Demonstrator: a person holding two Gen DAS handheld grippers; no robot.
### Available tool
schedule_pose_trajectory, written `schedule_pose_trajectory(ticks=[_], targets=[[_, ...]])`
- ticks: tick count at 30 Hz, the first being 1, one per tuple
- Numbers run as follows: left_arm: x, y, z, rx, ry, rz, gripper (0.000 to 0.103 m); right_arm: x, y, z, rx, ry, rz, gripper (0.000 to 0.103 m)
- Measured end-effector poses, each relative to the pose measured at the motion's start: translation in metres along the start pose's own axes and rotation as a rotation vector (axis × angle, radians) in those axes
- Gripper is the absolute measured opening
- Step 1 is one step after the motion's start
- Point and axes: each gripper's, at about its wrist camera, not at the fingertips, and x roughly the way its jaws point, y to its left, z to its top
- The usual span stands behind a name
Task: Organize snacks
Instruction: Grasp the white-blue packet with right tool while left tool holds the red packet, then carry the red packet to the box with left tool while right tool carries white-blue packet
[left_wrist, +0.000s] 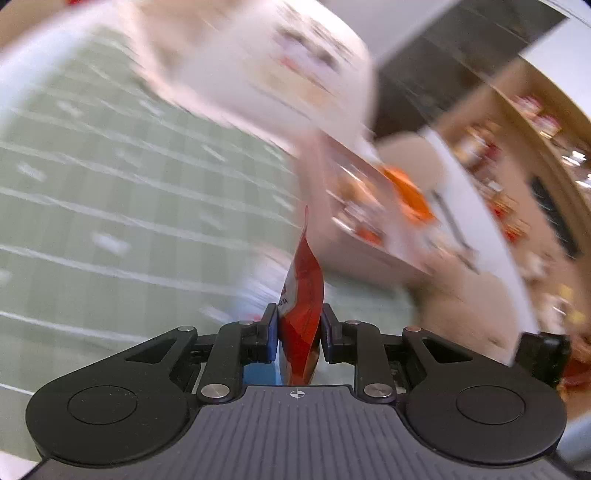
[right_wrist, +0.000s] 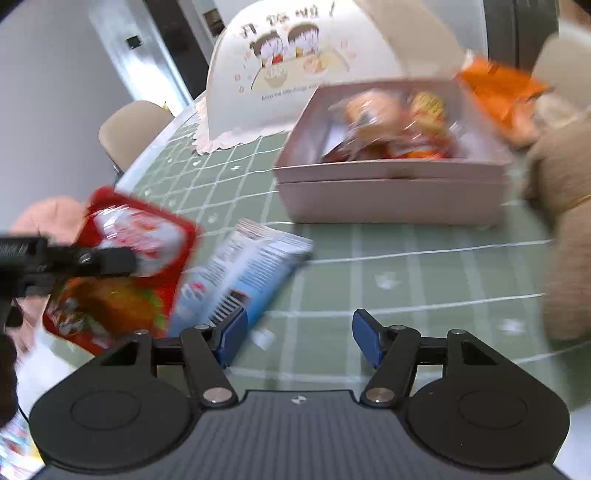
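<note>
Pink box (right_wrist: 391, 192) holds mixed snack packets (right_wrist: 399, 122) on green tablecloth (right_wrist: 406, 266).

The left hand-held gripper (left_wrist: 299, 332) points downward with its blue pads pressed on both sides of a red snack packet (left_wrist: 301, 317), which stands edge-on between them. In the right wrist view it reaches in from the left edge, the packet hanging off its tip. The right hand-held gripper (right_wrist: 299, 339) tilts down with its jaws apart and nothing between the pads.
</note>
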Motion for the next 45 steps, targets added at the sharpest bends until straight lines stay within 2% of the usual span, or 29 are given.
schedule_pose_trajectory(ticks=[4, 6, 7, 13, 17, 23, 33, 35, 38, 41, 45], targets=[[-0.024, 0.027, 0.007, -0.075, -0.069, 0.119, 0.027, 0.039, 0.016, 0.019, 0.106, 0.074, 0.061, 0.064], [-0.031, 0.035, 0.005, -0.104, -0.085, 0.164, 0.027, 0.057, 0.031, 0.024, 0.107, 0.105, 0.041, 0.064], [-0.034, 0.039, 0.003, -0.114, -0.085, 0.176, 0.027, 0.063, 0.040, 0.025, 0.095, 0.096, 0.021, 0.070], [-0.032, 0.048, -0.004, -0.167, -0.068, 0.177, 0.027, 0.089, 0.087, 0.028, -0.077, 0.071, -0.099, 0.087], [-0.028, 0.053, -0.007, -0.186, -0.054, 0.169, 0.027, 0.101, 0.106, 0.022, -0.275, 0.081, -0.171, 0.090], [-0.010, 0.041, -0.008, -0.172, -0.008, 0.133, 0.027, 0.073, 0.080, 0.005, -0.318, 0.095, -0.128, 0.085], [0.052, -0.018, -0.039, -0.061, 0.184, -0.018, 0.027, -0.001, -0.016, -0.035, -0.247, 0.062, -0.171, 0.087], [0.060, -0.032, -0.045, -0.020, 0.205, -0.008, 0.027, -0.003, -0.022, -0.036, -0.212, 0.062, -0.192, 0.092], [0.065, -0.050, -0.048, 0.046, 0.209, 0.011, 0.027, 0.000, -0.022, -0.033, -0.144, 0.054, -0.227, 0.093], [0.067, -0.059, -0.049, 0.071, 0.214, 0.014, 0.027, 0.011, -0.009, -0.031, -0.161, 0.075, -0.302, 0.094], [0.068, -0.062, -0.048, 0.084, 0.222, 0.025, 0.027, 0.013, -0.006, -0.033, -0.167, 0.075, -0.293, 0.090]])
